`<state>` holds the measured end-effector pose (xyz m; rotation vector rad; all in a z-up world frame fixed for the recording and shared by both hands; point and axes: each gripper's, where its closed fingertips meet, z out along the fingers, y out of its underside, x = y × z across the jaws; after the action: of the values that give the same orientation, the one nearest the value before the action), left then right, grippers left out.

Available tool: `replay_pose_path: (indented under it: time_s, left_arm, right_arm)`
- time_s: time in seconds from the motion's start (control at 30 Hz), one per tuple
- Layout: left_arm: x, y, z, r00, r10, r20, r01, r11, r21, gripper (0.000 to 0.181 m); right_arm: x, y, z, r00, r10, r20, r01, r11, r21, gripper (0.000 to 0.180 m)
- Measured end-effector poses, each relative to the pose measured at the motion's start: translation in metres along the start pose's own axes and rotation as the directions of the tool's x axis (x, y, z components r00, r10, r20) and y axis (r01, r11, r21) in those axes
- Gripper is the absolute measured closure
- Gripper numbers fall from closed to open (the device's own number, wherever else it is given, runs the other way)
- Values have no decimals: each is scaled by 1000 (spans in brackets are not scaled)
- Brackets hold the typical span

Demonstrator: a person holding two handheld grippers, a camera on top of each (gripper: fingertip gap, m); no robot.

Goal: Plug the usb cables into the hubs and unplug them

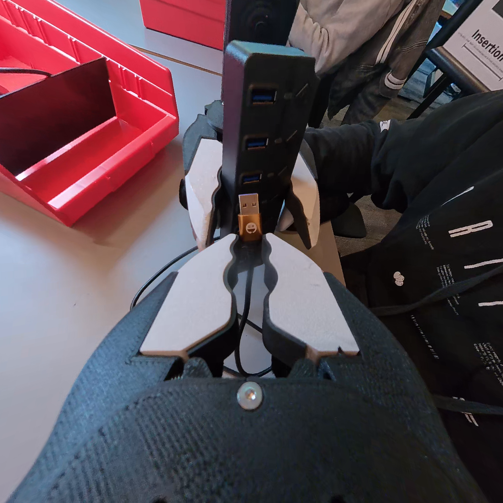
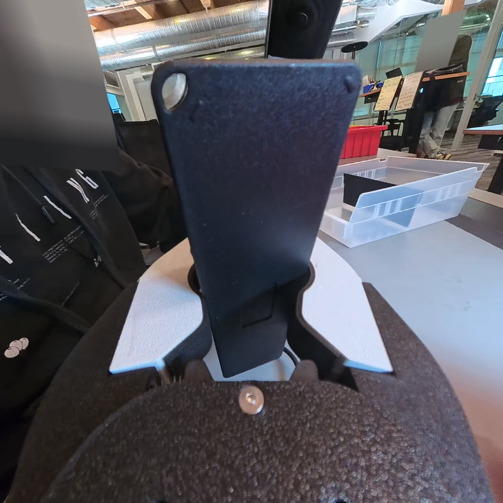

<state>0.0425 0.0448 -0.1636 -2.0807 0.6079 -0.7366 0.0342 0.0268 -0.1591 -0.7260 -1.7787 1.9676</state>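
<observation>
The grey bench (image 1: pixel 54 272) carries a red bin (image 1: pixel 89 152) with a black divider to the left of the hub and, seen from the right wrist, a clear bin (image 2: pixel 408 198) to the hub's right. The black hub (image 1: pixel 261 130), with blue ports on its face, is held upright above the bench edge, clamped at its lower end by the right claw (image 2: pixel 253 313). Just below its ports, a gold USB plug (image 1: pixel 249 217) bearing a small round face logo is pinched in the closed left claw (image 1: pixel 249 242), unplugged, its black cable (image 1: pixel 245 313) trailing back; printing on a black sweatshirt (image 1: pixel 435 272) right of the hub is seen.
</observation>
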Motion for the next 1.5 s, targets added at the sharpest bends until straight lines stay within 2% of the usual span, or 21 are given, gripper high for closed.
replay_pose_path:
  time_s: [0.27, 0.43, 0.57, 0.83, 1.0, 1.1, 1.17, 1.23, 1.33, 1.4, 1.43, 1.47, 1.5]
  left_arm:
    - [2, -10, -21, 997, 38, -72, -29, 993, 117, 166]
    - [17, -30, -56, 968, 95, -230, -21, 952, 307, 167]
    - [15, -41, -91, 951, 116, -288, 26, 895, 446, 166]
    - [-16, -29, -140, 951, 214, -224, -5, 733, 680, 166]
    - [-26, -13, -146, 962, 246, -118, -98, 717, 690, 166]
    - [-35, -14, -148, 955, 266, 133, -290, 732, 616, 166]
    - [-46, -16, -152, 875, 298, 383, -460, 758, 461, 166]
    - [-59, -17, -164, 701, 327, 634, -581, 777, 242, 166]
    - [-75, -9, -198, 325, 337, 883, -588, 804, -90, 166]
    - [-77, 11, -204, 148, 383, 912, -498, 826, -266, 166]
    - [-76, 27, -196, 116, 440, 890, -449, 823, -348, 166]
    - [-73, 45, -182, 129, 498, 858, -415, 813, -409, 166]
    - [-69, 65, -162, 196, 543, 816, -393, 806, -442, 166]
  right_arm:
    - [4, -6, -7, 1000, 0, -21, 0, 1000, 21, 109]
    - [2, -13, -11, 1000, 21, -1, -21, 998, 63, 109]
    - [1, -16, -13, 999, 33, 11, -34, 996, 78, 109]
    - [5, -15, -14, 999, 31, -13, -30, 997, 72, 109]
    - [8, -17, -17, 999, 22, -35, -20, 997, 76, 109]
    - [10, -18, -20, 999, 16, -45, -13, 997, 80, 109]
    - [11, -19, -21, 998, 13, -56, -8, 997, 81, 109]
    - [14, -20, -23, 998, 12, -67, -7, 997, 83, 109]
    - [18, -20, -25, 996, 20, -81, -13, 996, 88, 109]
    - [20, -19, -26, 996, 24, -90, -16, 996, 87, 109]
    - [21, -19, -26, 995, 23, -94, -15, 996, 85, 109]
    - [21, -19, -26, 995, 22, -97, -14, 996, 83, 109]
    - [21, -19, -26, 995, 22, -99, -13, 996, 84, 109]
